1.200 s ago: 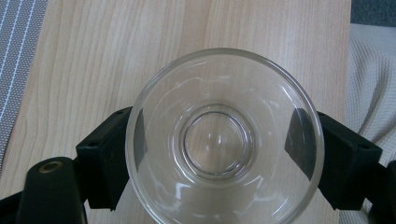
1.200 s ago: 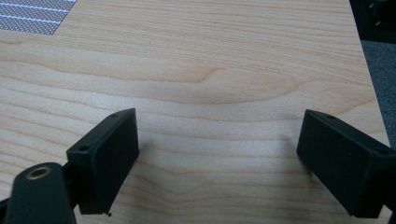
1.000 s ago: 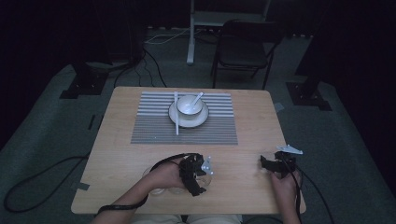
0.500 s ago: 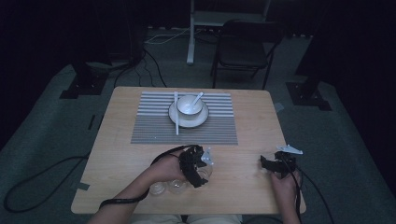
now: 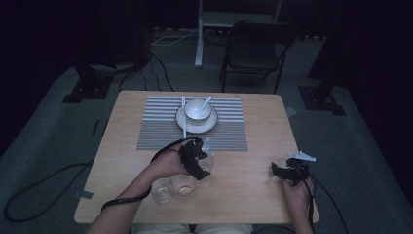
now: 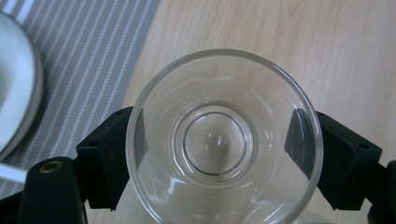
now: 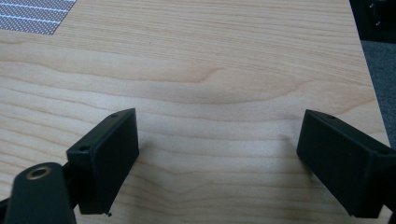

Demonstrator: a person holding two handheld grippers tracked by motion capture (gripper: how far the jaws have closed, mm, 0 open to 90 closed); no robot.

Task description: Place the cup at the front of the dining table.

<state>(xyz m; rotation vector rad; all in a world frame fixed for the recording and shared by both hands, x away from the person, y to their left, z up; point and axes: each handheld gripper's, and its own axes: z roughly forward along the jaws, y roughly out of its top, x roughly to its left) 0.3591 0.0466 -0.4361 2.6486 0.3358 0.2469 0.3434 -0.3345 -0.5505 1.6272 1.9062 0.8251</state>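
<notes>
A clear drinking glass (image 6: 187,93) stands upright between the two black jaws of my left gripper (image 6: 219,140), which is shut on its sides; I look straight down into it. In the high view the left gripper (image 5: 202,162) holds this glass (image 5: 208,161) just in front of the striped placemat (image 5: 160,131). My right gripper (image 5: 278,170) rests low at the table's right front. Its jaws are wide apart over bare wood, and the right gripper (image 7: 215,154) holds nothing.
Two more clear glasses (image 5: 160,191) (image 5: 184,185) stand by the person's left forearm near the front edge. On the placemat a white bowl (image 5: 197,109) with a spoon (image 5: 207,101) sits on a plate (image 5: 196,126), chopsticks (image 5: 183,117) beside it. A chair (image 5: 253,48) stands beyond the wooden table (image 5: 243,200).
My left gripper has carried the glass away from the two other glasses, forward toward the placemat. The right gripper has stayed where it was.
</notes>
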